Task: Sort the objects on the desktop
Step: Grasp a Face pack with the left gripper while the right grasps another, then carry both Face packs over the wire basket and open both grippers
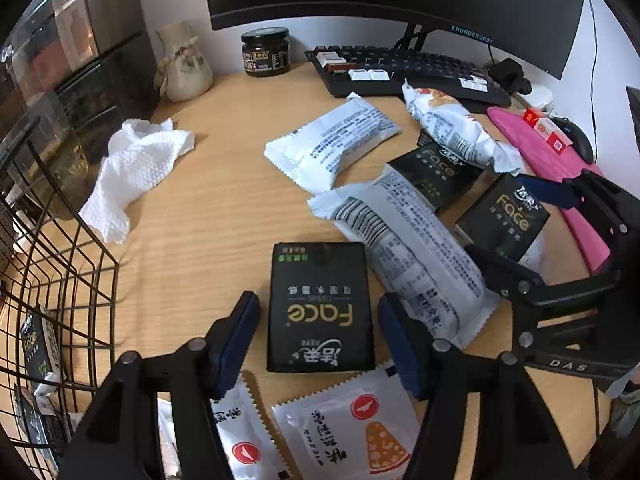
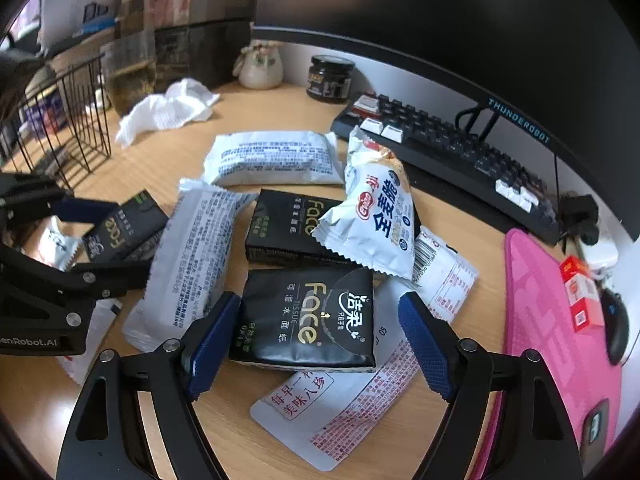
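Both grippers are parked over the pile with their jaws spread and nothing clamped: the left gripper [image 1: 318, 338] straddles a black Face tissue pack [image 1: 320, 306] lying flat on the wooden desk [image 1: 208, 216], gaps on both sides, and the right gripper [image 2: 318, 340] does the same over a second Face tissue pack [image 2: 310, 318] that sits on a flat white sachet with red print [image 2: 344, 412]. Biggest worry on the left is the long white snack wrapper [image 1: 416, 256] lying right against that side's right finger, so closing could pinch its crimped end along with the pack. On the right, the pack is on slippery film, so I'd guess it could skate or drag the sachet up too. The two tools are also close together, so a bump looks possible. The wire basket [image 1: 60, 280] at the desk's left edge already holds at least one black pack, but its bottom is cut off, so I can't count. A third black pack [image 2: 288, 226] is half buried under the wholewheat cracker bag [image 2: 376, 216].
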`<state>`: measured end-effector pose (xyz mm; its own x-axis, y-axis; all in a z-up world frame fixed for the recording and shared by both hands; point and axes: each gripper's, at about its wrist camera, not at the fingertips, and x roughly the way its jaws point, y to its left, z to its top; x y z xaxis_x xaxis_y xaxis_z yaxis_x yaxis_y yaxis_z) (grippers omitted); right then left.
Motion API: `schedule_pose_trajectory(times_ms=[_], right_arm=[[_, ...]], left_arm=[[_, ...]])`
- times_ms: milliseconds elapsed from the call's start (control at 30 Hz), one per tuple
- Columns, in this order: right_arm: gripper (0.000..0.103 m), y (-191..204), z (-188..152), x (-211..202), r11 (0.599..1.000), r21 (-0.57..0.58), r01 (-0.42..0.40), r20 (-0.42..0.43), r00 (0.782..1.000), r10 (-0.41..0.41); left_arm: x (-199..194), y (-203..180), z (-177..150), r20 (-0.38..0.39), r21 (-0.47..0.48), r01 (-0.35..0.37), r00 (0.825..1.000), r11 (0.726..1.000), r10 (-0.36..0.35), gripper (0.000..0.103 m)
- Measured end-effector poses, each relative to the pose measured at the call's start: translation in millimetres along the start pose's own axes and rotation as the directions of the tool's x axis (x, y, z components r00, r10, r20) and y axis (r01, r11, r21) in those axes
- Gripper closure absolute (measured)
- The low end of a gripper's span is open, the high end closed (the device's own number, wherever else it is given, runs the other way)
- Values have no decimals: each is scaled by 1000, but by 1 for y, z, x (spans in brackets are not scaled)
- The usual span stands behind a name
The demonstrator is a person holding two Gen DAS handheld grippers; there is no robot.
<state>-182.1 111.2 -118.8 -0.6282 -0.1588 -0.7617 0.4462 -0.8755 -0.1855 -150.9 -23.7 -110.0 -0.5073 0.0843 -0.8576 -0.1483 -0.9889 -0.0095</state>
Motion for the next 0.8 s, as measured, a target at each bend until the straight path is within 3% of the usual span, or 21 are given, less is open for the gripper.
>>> schedule_pose_trajectory(times_ms=[67, 100, 133, 267, 500, 633, 800], right_arm=[[28, 2, 0, 0, 1000, -14, 19, -5, 1000, -19], [40, 2, 0, 0, 999, -19, 37, -5, 999, -38], [40, 2, 0, -2, 998, -21, 56, -3, 998, -56], [41, -7, 0, -6, 999, 32, 6, -7, 1000, -6], [41, -15, 4, -43, 997, 72, -30, 61, 998, 26], [41, -19, 8, -82, 995, 88, -53, 144, 989, 40], [41, -16, 11, -126, 994, 84, -64, 230, 972, 43]], left_arm=[[-2, 2, 0, 2, -5, -4, 1000, 1000, 4, 51], [-2, 3, 0, -4, -9, -9, 1000, 1000, 9, 51], [-3, 5, 0, -5, -13, -12, 1000, 1000, 12, 51], [-12, 7, -1, 16, -19, -9, 1000, 1000, 10, 51], [-60, 2, 0, 124, -14, -3, 992, 1000, 5, 51], [-100, 1, -3, 226, -35, 2, 974, 999, 6, 51], [-133, -1, -6, 299, -29, -6, 954, 1000, 15, 51]])
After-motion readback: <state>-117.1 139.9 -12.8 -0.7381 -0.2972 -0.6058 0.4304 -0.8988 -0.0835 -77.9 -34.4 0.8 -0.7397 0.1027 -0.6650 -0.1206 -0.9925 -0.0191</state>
